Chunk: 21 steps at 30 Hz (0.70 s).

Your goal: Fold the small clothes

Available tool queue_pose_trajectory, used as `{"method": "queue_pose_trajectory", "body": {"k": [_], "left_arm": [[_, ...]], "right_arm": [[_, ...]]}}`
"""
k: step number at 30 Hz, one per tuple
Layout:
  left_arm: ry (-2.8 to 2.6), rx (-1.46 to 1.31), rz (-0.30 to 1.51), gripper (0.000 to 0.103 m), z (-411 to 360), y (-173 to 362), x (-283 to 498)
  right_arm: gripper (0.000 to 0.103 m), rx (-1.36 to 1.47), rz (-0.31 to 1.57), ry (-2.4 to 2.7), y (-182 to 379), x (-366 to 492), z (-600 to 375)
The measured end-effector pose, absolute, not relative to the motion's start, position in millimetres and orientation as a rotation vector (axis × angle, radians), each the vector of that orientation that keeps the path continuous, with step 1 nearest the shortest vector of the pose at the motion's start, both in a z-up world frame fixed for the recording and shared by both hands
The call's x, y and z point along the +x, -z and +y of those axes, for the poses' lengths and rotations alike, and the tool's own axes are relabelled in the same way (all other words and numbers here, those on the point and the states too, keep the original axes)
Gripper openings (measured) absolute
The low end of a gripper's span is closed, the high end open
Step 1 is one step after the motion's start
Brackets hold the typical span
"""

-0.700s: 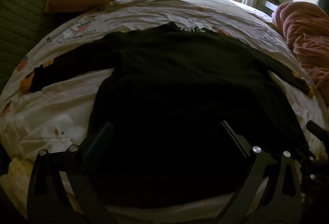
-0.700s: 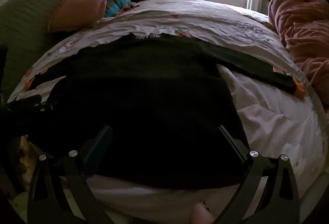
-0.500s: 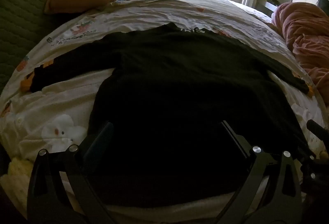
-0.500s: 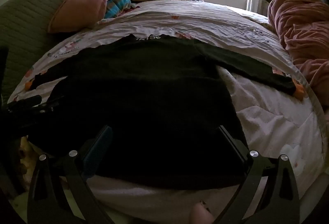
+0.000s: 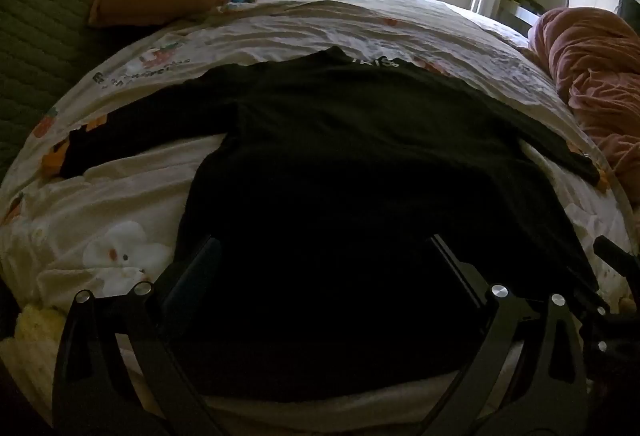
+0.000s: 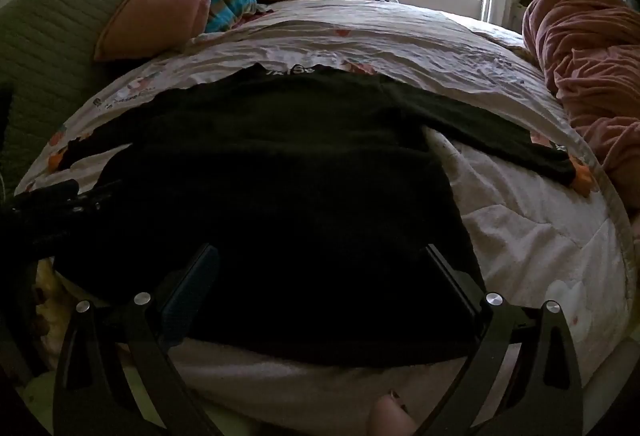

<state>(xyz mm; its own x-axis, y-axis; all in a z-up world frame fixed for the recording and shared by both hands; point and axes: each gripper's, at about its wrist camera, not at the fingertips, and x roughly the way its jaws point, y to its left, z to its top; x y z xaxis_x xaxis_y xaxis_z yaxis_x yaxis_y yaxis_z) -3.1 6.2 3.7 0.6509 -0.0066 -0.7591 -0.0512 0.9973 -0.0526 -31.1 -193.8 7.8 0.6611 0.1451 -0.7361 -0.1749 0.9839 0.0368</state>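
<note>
The black top [image 5: 340, 163] lies spread flat on the bed [image 5: 120, 203], sleeves out. Both grippers, left [image 5: 324, 264] and right [image 6: 320, 268], hover wide open, empty, over its near hem. A shallow pinch could snag the bedsheet too.

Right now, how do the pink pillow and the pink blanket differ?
The pink pillow is a smooth, flat-faced cushion propped against the green headboard on the far left; the pink blanket is a crumpled, folded heap on the right. The pillow is paler pink, the blanket dustier. Both are on the bed.
</note>
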Motion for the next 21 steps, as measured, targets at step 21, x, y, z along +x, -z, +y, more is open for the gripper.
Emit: {"method": "queue_pose_trajectory", "body": {"k": [21], "left_arm": [[-0.026,-0.07,0.857,0.094,9.2,-5.4,-2.7]], "right_arm": [[0.099,-0.043,0.829,-0.182,-9.6,-32.5,-192.6]]}}
